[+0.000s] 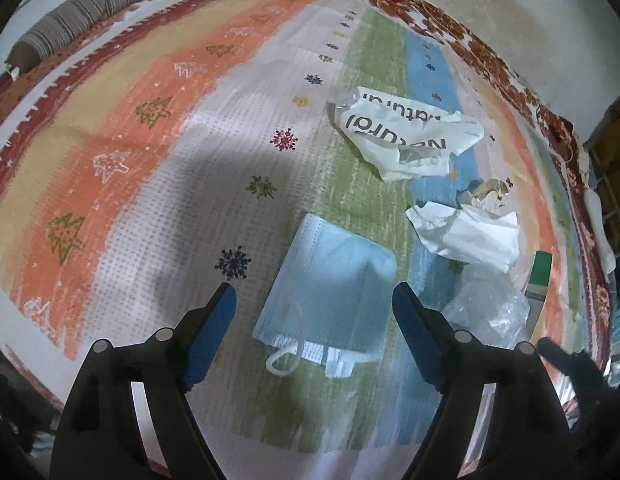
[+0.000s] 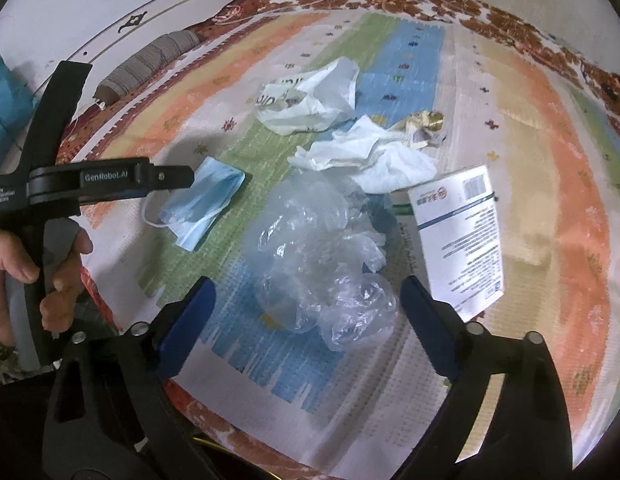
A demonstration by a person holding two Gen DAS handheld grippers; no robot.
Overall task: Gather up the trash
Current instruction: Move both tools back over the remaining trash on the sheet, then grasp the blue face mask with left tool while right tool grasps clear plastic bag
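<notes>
Left gripper (image 1: 314,300) fingers gaping wide over face mask (image 1: 330,292); right gripper (image 2: 308,296) fingers spreading wide, empty, around clear plastic wrap (image 2: 318,248); white box (image 2: 458,236) lying right, tissue (image 2: 370,156) beyond.

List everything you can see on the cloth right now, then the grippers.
face mask: one, light blue, on the green stripe, between the left gripper's fingers
printed plastic bag: one, white with dark lettering, crumpled, far side of the pile
tissue: one, white, crumpled, mid pile
gold wrapper: one, gold, touching the tissue's far edge
clear plastic: one bundle, transparent, ahead of the right gripper
box: one, white with a barcode, right of the clear plastic
cloth: one, striped, under everything
left gripper: open
right gripper: open
</notes>
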